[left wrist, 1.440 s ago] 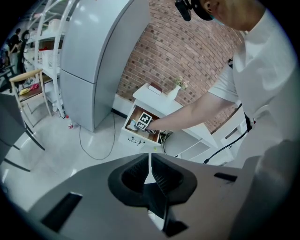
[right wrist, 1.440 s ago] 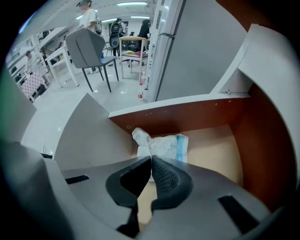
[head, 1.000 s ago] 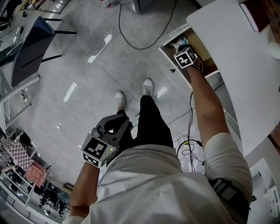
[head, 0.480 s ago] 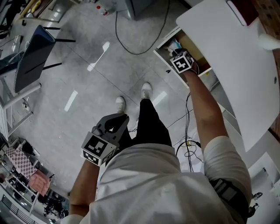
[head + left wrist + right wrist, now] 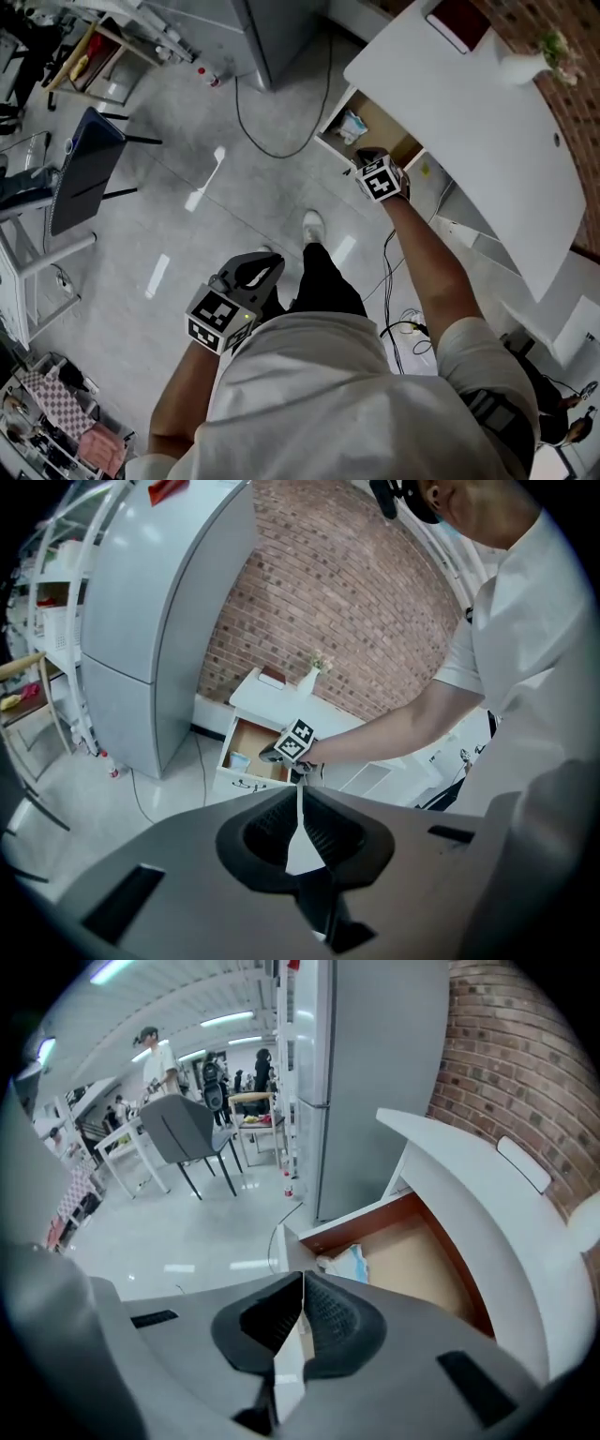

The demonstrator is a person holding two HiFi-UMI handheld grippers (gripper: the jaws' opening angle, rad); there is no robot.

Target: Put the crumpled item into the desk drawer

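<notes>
Over at the far right, under the white desk point(image 5: 469, 103), the wooden drawer point(image 5: 382, 127) is standing pulled out. The crumpled item point(image 5: 352, 125), pale with a bit of blue in it, is lying inside toward the drawer's left side. The right gripper point(image 5: 364, 159) is hovering just beside the drawer's near front, its jaws pressed together with nothing between them. The left gripper point(image 5: 267, 267) is hanging low by the person's hip, well apart from the desk, its jaws likewise meeting on nothing. So the putting-in is looking done to me: the crumpled item is resting in the drawer and neither gripper is carrying anything. What may be remaining is pushing the drawer shut, though the task is not asking for that.
</notes>
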